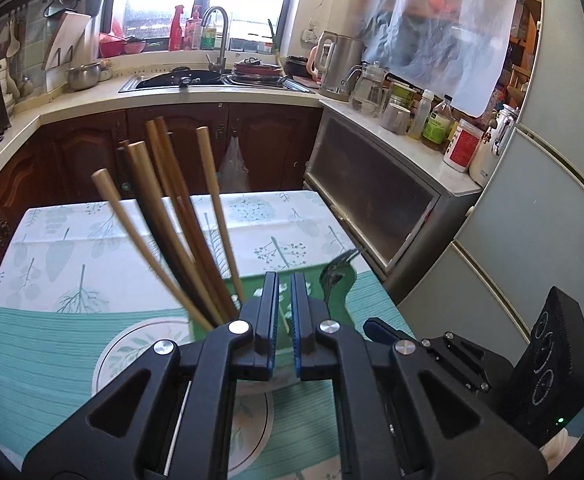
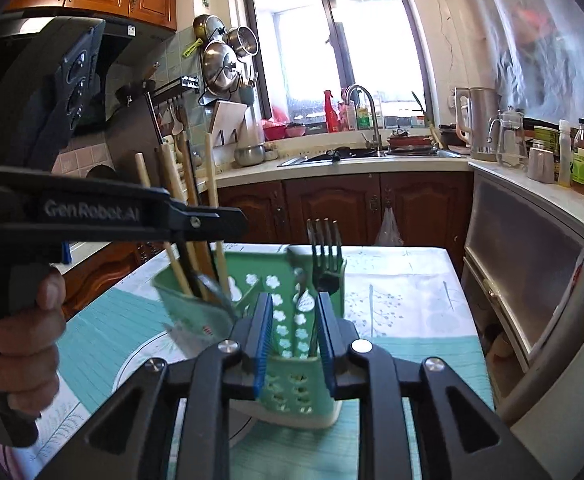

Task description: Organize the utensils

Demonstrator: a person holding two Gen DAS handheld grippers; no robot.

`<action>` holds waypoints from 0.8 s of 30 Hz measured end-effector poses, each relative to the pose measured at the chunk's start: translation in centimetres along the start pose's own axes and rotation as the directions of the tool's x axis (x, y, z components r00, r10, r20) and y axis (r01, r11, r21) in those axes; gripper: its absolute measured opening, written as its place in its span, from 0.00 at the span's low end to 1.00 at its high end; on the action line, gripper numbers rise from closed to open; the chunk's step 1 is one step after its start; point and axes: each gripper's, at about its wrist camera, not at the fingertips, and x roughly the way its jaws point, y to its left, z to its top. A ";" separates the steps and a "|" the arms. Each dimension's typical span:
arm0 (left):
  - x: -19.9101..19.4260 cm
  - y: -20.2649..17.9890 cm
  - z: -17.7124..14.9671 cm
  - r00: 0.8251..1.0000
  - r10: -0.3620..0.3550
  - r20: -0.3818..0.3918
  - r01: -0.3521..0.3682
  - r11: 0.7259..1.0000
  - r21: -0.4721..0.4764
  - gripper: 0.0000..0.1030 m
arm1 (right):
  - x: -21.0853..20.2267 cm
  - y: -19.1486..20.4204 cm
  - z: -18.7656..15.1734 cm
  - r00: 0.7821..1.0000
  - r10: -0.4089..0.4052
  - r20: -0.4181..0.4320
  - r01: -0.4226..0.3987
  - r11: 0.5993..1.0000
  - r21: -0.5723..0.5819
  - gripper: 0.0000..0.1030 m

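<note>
Green perforated plastic utensil holder (image 2: 292,336) at frame centre on cloth-covered counter (image 2: 404,304), near its right edge; bare cloth beyond. Wooden chopsticks (image 1: 180,216) lean in left compartment, steel fork (image 2: 326,248) upright in right. Left gripper (image 1: 285,312) jaws nearly closed on thin stick. Right gripper (image 2: 292,320) jaws apart, straddling holder wall, contact unclear. "GenRobot.AI" on left gripper's side.

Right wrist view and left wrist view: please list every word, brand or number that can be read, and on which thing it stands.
"GenRobot.AI": white letters on the side of the left gripper, seen in the right wrist view.
Labels on the bottles and the white jar on the side counter: too small and blurred to read.
No other readable text.
</note>
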 end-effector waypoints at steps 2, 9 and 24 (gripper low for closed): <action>-1.3 0.2 -0.8 1.000 0.007 -0.017 -0.007 1.000 0.000 0.04 | -0.4 0.5 -0.1 1.000 -0.011 -0.028 0.011 1.000 -0.004 0.21; -5.3 1.6 -5.4 0.990 0.092 -0.108 -0.092 0.996 0.009 0.04 | -1.6 2.4 -0.7 0.992 -0.015 -0.126 0.018 1.000 0.019 0.21; -12.5 4.7 -14.7 0.939 0.294 -0.177 -0.303 0.953 -0.022 0.56 | -3.4 6.8 -1.9 0.961 -0.034 -0.276 0.053 0.997 0.059 0.21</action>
